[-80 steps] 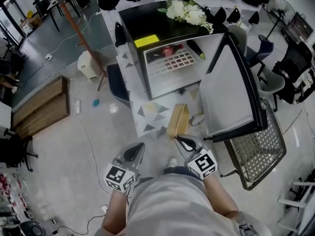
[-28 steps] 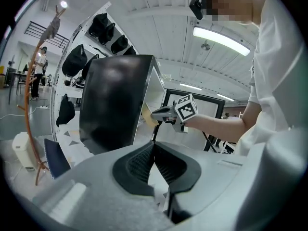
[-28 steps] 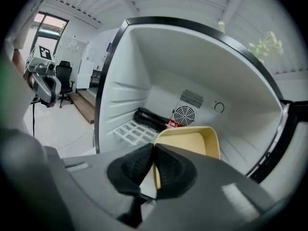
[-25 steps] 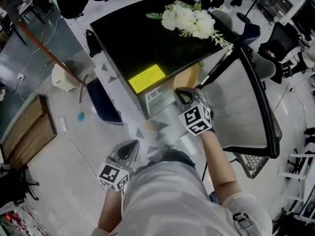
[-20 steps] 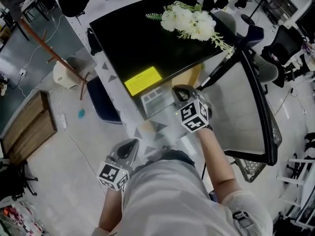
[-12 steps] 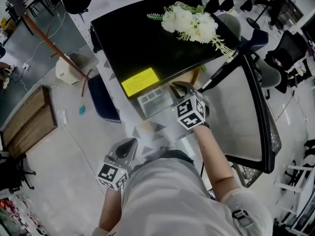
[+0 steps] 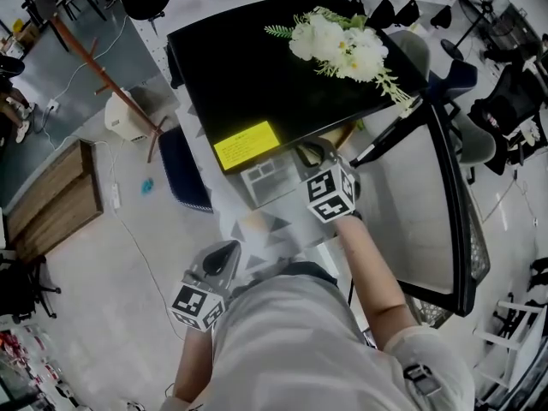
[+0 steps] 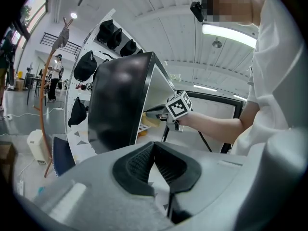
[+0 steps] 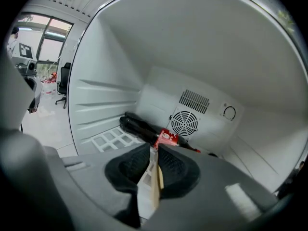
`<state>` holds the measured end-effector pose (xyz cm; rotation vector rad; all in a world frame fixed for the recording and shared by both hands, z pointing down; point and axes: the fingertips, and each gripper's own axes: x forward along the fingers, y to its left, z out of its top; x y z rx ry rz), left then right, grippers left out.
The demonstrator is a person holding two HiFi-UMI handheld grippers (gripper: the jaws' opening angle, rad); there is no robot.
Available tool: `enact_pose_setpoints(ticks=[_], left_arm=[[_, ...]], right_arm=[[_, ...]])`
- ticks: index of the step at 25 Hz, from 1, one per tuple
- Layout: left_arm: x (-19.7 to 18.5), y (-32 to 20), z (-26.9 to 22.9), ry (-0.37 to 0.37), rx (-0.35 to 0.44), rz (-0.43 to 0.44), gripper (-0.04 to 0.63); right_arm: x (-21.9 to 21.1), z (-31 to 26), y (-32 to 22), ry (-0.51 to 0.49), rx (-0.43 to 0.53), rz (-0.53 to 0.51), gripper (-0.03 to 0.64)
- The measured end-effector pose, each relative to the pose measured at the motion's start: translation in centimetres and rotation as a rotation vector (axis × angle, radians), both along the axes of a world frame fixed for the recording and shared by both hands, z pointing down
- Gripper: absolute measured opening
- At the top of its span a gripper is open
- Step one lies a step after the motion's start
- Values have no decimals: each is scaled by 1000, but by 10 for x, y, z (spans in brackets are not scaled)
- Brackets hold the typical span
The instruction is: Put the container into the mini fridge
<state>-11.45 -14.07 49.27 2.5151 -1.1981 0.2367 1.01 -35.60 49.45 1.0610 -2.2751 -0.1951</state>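
The black mini fridge (image 7: 257, 67) stands with its door (image 7: 419, 195) swung open to the right. My right gripper (image 7: 312, 155) reaches into the opening, shut on the thin tan container (image 7: 336, 135), mostly hidden under the fridge top. In the right gripper view the gripper (image 9: 153, 160) pinches the container's edge (image 9: 155, 184) inside the white interior, above the wire shelf (image 9: 113, 138). A dark bottle with a red label (image 9: 149, 131) lies on that shelf. My left gripper (image 7: 224, 253) hangs low by my hip, shut and empty (image 8: 154, 160).
White flowers (image 7: 342, 45) and a yellow sticker (image 7: 247, 134) lie on the fridge top. A wooden coat stand (image 7: 103, 67), a white bin (image 7: 124, 114), a blue seat (image 7: 184, 169) and a wooden cabinet (image 7: 47, 199) stand to the left. Office chairs crowd the right.
My right gripper carried the container from low in front of the fridge up into its opening and a little deeper. The left gripper stayed by my side.
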Motion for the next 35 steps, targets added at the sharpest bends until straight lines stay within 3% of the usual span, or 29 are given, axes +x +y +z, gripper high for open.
enact_pose_setpoints(ticks=[22, 35], left_arm=[[0, 0, 0, 6, 1, -12, 9], [22, -6, 2, 17, 4, 94, 9]], right_arm=[[-16, -9, -9, -45, 75, -46, 57], [22, -29, 34, -167, 84, 28, 41]])
